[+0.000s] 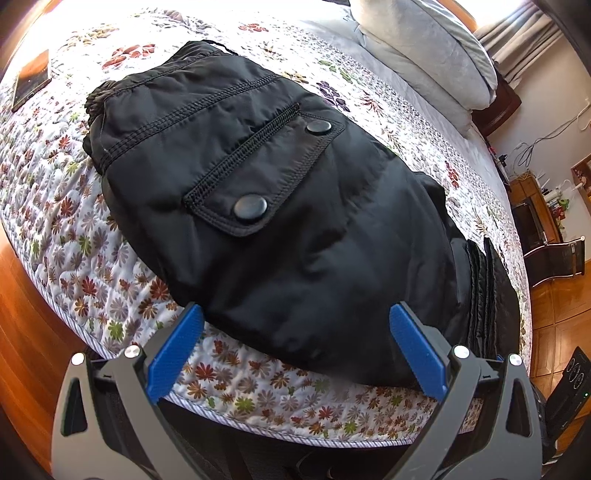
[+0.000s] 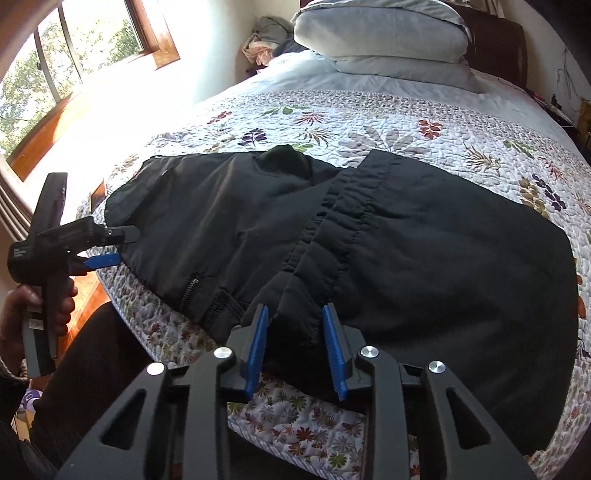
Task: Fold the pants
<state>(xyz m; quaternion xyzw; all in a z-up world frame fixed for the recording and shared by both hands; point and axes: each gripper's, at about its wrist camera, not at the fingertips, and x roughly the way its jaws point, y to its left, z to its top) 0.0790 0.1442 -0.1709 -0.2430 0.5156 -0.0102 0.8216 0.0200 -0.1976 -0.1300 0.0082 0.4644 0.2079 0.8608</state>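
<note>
Black padded pants (image 1: 280,206) lie folded on the floral quilt, a flap pocket with two snap buttons facing up; they also show in the right wrist view (image 2: 406,236). My left gripper (image 1: 295,317) is open wide, its blue pads either side of the pants' near edge, holding nothing. It also shows in the right wrist view (image 2: 110,245) at the left end of the pants. My right gripper (image 2: 295,317) is partly open, with a fold of the elastic waistband (image 2: 332,221) between its blue pads; the pads do not press the cloth.
The bed's quilt (image 1: 66,206) ends at a near edge just below both grippers. Grey pillows (image 2: 380,33) are stacked at the head. A tablet (image 1: 31,79) lies on the quilt's far left. Wooden floor (image 1: 22,314), a desk and a chair (image 1: 554,254) lie beyond.
</note>
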